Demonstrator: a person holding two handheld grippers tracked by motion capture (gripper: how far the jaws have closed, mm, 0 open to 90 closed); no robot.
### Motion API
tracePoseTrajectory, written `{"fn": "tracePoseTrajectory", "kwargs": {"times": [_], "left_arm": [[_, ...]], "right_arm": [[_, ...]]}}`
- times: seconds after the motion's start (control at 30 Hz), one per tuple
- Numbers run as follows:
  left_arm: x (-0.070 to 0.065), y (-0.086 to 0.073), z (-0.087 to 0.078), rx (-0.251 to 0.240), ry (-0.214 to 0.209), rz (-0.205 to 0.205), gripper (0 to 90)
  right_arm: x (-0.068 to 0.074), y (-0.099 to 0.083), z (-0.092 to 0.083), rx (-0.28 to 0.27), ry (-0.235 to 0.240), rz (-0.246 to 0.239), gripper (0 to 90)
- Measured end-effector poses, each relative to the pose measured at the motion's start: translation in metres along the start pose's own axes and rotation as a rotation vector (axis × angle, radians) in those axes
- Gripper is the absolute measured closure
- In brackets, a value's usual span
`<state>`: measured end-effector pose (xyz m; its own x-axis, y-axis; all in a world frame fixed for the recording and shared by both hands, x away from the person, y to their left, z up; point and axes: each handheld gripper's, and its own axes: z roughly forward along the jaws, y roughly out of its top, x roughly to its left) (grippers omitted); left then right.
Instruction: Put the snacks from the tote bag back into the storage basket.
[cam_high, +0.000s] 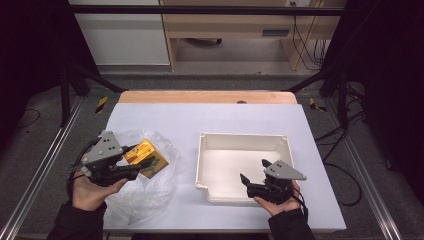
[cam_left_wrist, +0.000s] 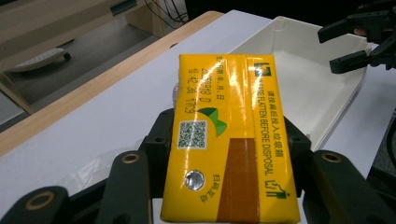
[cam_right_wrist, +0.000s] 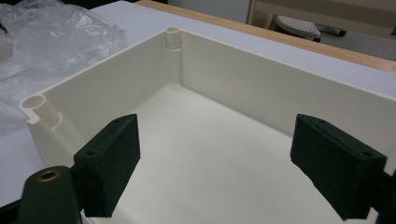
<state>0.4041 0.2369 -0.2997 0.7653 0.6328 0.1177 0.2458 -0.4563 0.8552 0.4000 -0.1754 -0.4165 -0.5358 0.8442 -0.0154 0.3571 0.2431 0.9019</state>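
Left gripper (cam_high: 142, 162) is clamped on a yellow carton (cam_high: 146, 158), its two black jaws pressing the carton's long sides. In the left gripper view the carton (cam_left_wrist: 229, 140) stands between the jaws with its printed top facing the camera: a QR code, a foil-sealed straw hole, a brown stripe and lines of print. In the high view the person's left hand (cam_high: 92, 192) holds this gripper at the left side of the tabletop (cam_high: 210, 117), and the carton sits over a crumpled clear plastic bag (cam_high: 137, 200) that spreads across the white surface beneath it. Whether the carton touches the bag or is held just above it cannot be told.

To the right of the bag, well apart from the carton, lies a shallow white tray (cam_high: 200, 160), rectangular with raised walls and one stepped corner at its near left. Its floor is bare in the right gripper view (cam_right_wrist: 224, 154).

Right gripper (cam_high: 252, 172) hangs over the tray's near right part, held by the right hand (cam_high: 280, 202). Its jaws stand wide apart with nothing between them, and through the gap the tray's inner walls and a round corner post (cam_right_wrist: 173, 37) appear, with the bag (cam_right_wrist: 51, 42) beyond the wall. From the left gripper view this gripper (cam_left_wrist: 334, 46) shows at the tray's far edge, open-jawed.

A wooden strip (cam_high: 207, 96) borders the tabletop's far edge.
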Motion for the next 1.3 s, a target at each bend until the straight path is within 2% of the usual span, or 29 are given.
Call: {"fn": "tracePoseTrajectory", "kwargs": {"times": [0.47,0.8,1.3], "left_arm": [[-0.017,0.023,0.019,-0.006,-0.042,0.046,50.9],[-0.026,0.04,0.039,-0.004,-0.094,0.088,50.8],[-0.036,0.053,0.064,-0.002,-0.147,0.129,50.8]], "right_arm": [[-0.006,-0.004,-0.01,-0.003,-0.016,0.006,15.6],[-0.009,-0.006,-0.014,-0.007,-0.021,0.015,15.5],[-0.011,-0.007,-0.014,-0.005,-0.022,0.019,15.6]]}}
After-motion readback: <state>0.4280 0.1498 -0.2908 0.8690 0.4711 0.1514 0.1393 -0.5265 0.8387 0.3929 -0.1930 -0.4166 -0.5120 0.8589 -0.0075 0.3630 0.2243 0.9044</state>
